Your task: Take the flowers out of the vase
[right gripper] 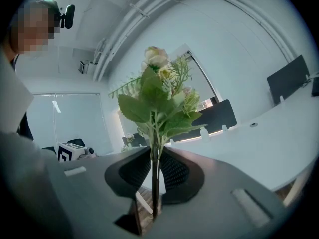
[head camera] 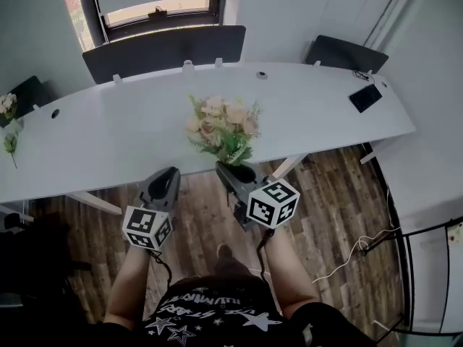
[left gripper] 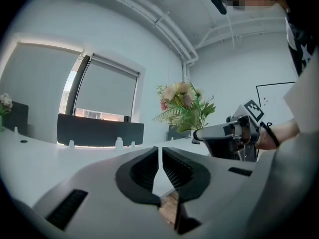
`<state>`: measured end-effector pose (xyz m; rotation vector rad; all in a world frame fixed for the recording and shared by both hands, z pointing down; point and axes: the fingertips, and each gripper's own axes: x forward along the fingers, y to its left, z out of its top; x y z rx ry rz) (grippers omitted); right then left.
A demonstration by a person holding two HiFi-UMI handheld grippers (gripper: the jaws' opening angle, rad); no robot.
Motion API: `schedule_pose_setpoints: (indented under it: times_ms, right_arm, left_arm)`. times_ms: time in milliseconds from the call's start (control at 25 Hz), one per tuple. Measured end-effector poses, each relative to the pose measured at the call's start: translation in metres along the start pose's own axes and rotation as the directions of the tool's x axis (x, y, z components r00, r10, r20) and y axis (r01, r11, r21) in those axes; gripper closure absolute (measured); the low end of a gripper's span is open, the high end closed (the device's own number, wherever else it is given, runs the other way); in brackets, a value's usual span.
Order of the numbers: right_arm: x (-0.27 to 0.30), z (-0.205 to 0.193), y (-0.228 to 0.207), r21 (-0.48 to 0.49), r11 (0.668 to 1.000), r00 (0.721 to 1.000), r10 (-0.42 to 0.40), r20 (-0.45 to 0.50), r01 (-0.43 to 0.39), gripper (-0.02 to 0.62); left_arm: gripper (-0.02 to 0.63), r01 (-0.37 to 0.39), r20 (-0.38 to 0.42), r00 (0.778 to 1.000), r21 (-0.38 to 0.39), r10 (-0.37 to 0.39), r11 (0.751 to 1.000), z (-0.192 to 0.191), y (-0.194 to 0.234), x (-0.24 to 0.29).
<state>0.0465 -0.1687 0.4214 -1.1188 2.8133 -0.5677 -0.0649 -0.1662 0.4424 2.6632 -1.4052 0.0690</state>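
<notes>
We stand in a pale room at a long, curved white desk [head camera: 130, 132]. Dark divider panels [head camera: 163, 49] line its far edge under a window [head camera: 155, 9] with its blind mostly down, and a wooden floor [head camera: 333, 194] shows beneath us.

The flowers [head camera: 221, 130], a bunch of cream and pink blooms with green leaves, are held upright in the air over the near edge of the desk, straight in front of us. Their thin stems run up between the jaws of the right gripper [head camera: 239, 170], which are clamped on them just below the lowest leaves. The stem ends hang a little below the jaws.

The left gripper [head camera: 170, 173] hovers just to the left of the right one, over the floor at the desk's edge. Its jaws are closed together with nothing between them.

A second small bunch of flowers [head camera: 7, 105] sits at the far left end of the desk, well apart from ours. A flat black device [head camera: 365, 97] lies near the right end.
</notes>
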Motion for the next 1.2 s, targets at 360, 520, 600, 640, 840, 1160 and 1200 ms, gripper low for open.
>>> schedule_pose_setpoints:
  times_ms: [360, 520, 600, 640, 840, 1160, 1200]
  right_arm:
    - [-0.031, -0.024, 0.057, 0.002, 0.999, 0.999, -0.046, 0.008, 0.046, 0.54]
    - [-0.042, -0.036, 0.085, -0.016, 0.999, 0.999, -0.049, 0.012, 0.049, 0.54]
    - [-0.048, -0.041, 0.095, -0.019, 0.999, 0.999, -0.05, 0.013, 0.051, 0.54]
    - [-0.051, -0.043, 0.099, -0.019, 0.998, 0.999, -0.052, 0.015, 0.052, 0.54]
    - [-0.062, -0.056, 0.12, -0.017, 0.998, 0.998, -0.055, 0.016, 0.055, 0.54]
    - [-0.068, -0.063, 0.142, -0.008, 0.999, 0.999, -0.044, 0.032, 0.045, 0.54]
    - [-0.067, -0.064, 0.146, -0.008, 0.999, 0.999, -0.04, 0.033, 0.04, 0.54]
  left_arm:
    - [0.575, 0.048, 0.014, 0.999, 0.01, -0.048, 0.999, 0.001, -0.019, -0.066]
    - [0.575, 0.06, 0.027, 0.998, 0.01, -0.06, 0.998, -0.002, -0.026, -0.093]
    - [0.575, 0.069, 0.035, 0.997, 0.012, -0.07, 0.998, -0.001, -0.031, -0.102]
    - [0.575, 0.074, 0.041, 0.996, 0.013, -0.075, 0.997, 0.0, -0.034, -0.107]
    - [0.575, 0.084, 0.057, 0.995, 0.015, -0.084, 0.996, -0.001, -0.041, -0.129]
    - [0.575, 0.077, 0.063, 0.995, 0.01, -0.077, 0.997, -0.003, -0.039, -0.156]
    - [0.575, 0.076, 0.064, 0.995, 0.009, -0.076, 0.997, -0.003, -0.038, -0.16]
